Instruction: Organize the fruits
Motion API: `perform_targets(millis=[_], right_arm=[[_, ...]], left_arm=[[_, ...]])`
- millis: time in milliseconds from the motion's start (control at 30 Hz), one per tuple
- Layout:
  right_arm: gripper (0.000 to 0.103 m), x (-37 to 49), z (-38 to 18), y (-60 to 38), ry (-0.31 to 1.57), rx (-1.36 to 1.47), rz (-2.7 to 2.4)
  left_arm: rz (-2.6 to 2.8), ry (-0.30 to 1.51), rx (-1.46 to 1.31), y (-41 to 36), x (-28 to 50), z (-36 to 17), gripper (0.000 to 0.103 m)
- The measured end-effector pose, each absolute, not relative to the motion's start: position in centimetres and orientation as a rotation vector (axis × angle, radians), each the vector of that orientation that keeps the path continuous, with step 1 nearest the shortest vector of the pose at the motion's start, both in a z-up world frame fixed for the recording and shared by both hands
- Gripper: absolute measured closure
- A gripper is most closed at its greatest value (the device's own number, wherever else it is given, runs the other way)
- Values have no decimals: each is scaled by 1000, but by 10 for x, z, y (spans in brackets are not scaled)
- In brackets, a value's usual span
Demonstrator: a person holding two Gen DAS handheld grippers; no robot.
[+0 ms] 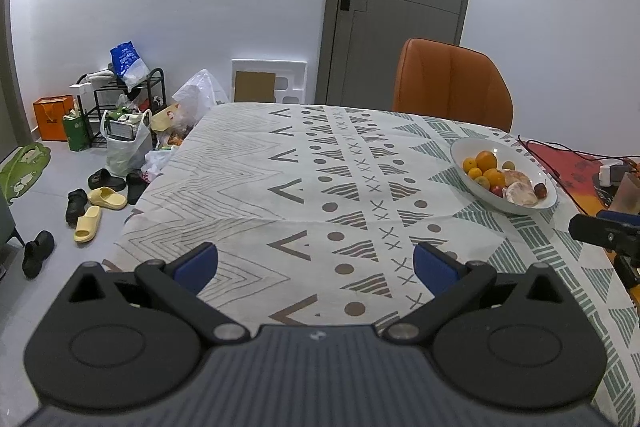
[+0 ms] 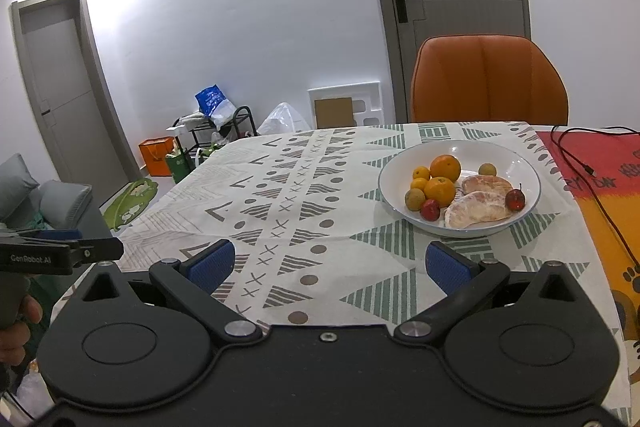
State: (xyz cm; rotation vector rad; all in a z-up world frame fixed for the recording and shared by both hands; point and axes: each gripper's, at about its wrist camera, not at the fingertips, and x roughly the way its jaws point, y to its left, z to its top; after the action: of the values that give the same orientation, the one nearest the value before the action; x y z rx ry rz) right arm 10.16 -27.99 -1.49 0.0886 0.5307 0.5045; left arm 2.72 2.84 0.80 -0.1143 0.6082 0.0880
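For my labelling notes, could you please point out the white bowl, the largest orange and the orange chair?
white bowl (image 2: 516,157), right wrist view, bare far rim.
largest orange (image 2: 445,167), right wrist view, centre.
orange chair (image 2: 488,79), right wrist view, backrest.

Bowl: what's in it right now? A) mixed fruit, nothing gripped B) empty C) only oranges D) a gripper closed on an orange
A: the bowl holds oranges, small red fruits and peeled pomelo pieces; both the right gripper and the left gripper are open, short of it.
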Motion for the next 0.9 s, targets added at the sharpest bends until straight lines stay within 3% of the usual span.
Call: perform_targets(millis=[900], right_arm=[[0,105,-18,-286,539,96,493]], left_arm=[[64,610,-101,21,32,5,0]])
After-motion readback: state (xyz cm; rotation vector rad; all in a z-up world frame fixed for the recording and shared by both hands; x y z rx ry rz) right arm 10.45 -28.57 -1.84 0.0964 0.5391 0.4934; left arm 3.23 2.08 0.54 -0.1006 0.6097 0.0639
